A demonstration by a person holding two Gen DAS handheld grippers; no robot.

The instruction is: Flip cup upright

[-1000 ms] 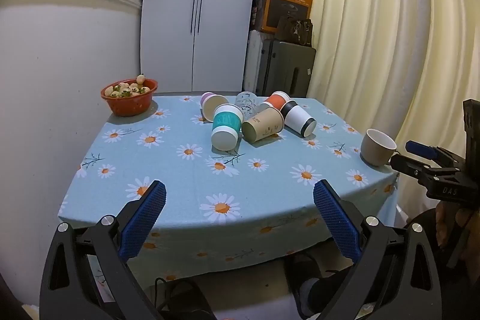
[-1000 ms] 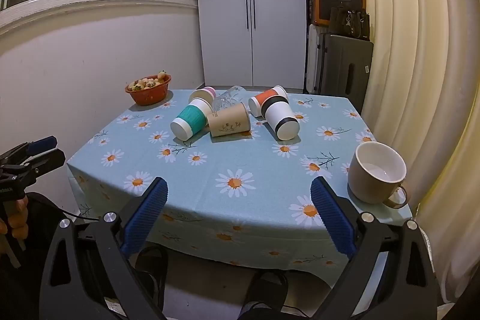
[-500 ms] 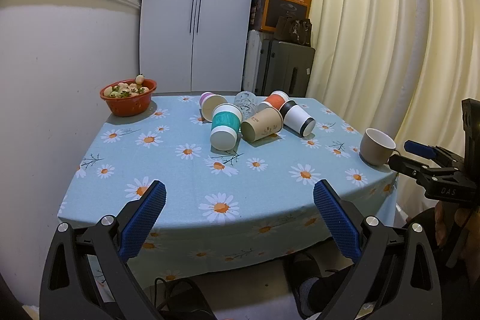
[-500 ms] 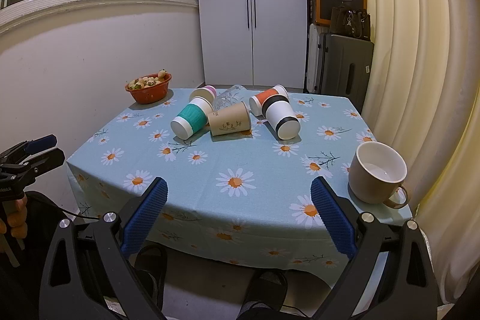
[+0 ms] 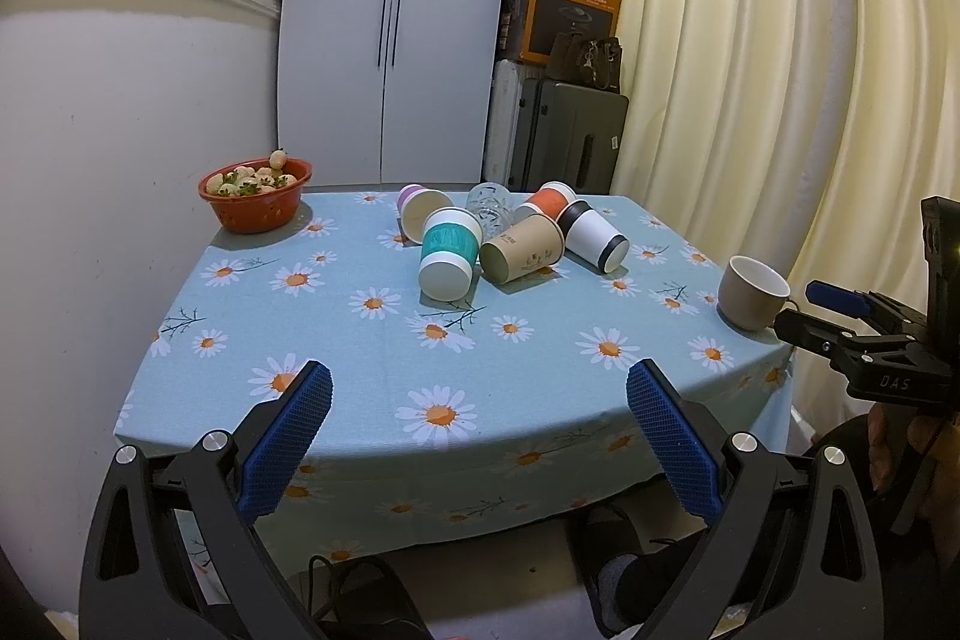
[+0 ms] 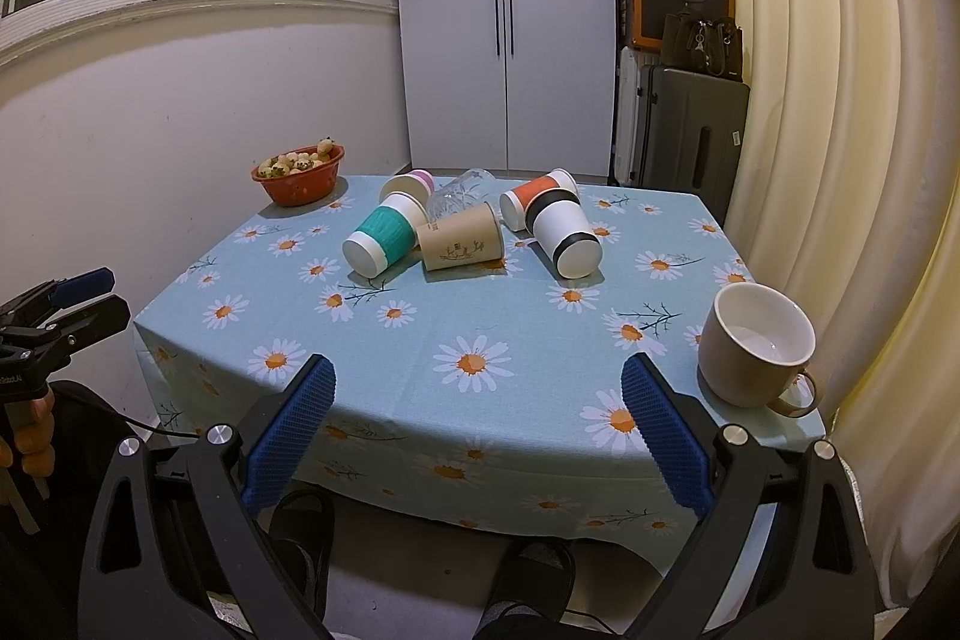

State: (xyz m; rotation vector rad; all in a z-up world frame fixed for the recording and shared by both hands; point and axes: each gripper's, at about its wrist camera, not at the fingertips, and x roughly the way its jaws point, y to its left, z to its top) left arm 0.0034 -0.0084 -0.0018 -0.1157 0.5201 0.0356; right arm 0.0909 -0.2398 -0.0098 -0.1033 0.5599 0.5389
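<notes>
Several paper cups lie on their sides in a cluster at the table's far middle: a teal one (image 5: 449, 253) (image 6: 384, 239), a brown one (image 5: 523, 249) (image 6: 461, 244), a black-and-white one (image 5: 593, 235) (image 6: 563, 232), an orange one (image 6: 534, 196), a pink one (image 5: 415, 208) and a clear plastic cup (image 6: 457, 191). A beige mug (image 6: 753, 345) (image 5: 751, 291) stands upright at the right edge. My left gripper (image 5: 477, 439) and right gripper (image 6: 477, 433) are both open and empty, held before the table's front edge, well short of the cups.
A red bowl of fruit (image 5: 257, 193) sits at the far left corner. The table wears a blue daisy cloth (image 6: 480, 316). A wall is to the left, curtains to the right, a cupboard and stacked cases behind.
Both grippers have barely moved; the views drifted slightly. Nothing on the table has changed.
</notes>
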